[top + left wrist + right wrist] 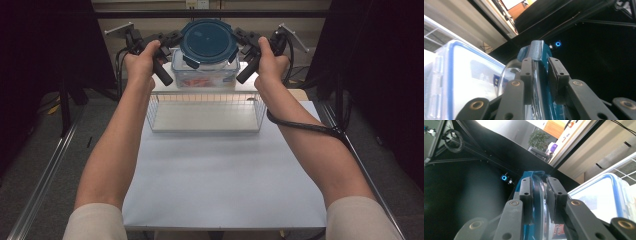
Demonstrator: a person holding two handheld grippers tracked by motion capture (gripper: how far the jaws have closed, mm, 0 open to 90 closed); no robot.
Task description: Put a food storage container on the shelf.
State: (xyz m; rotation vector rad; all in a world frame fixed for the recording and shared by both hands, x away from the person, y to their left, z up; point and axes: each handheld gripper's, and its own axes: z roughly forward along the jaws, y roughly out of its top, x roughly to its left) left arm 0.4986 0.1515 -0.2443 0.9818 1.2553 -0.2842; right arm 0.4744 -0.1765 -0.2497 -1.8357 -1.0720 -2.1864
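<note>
I've got both grippers, L (172, 41) & R (243, 39), clamped on the round blue-lidded container (207, 42), above the rectangular box (205, 75), far end.

round lid (207, 41): dark teal blue, glossy
box beneath it (205, 75): clear, blue-rimmed lid; red-orange contents, perhaps printed packets, too blurred to tell
left tool (167, 41): black, brass-coloured rivets
right tool (246, 40): black, same rivets
wire basket (205, 107): white grid
tabletop (220, 175): pale, plain bluish white
sleeves (95, 222): cream, lower corners of the frame
floor (45, 150): grey
</note>
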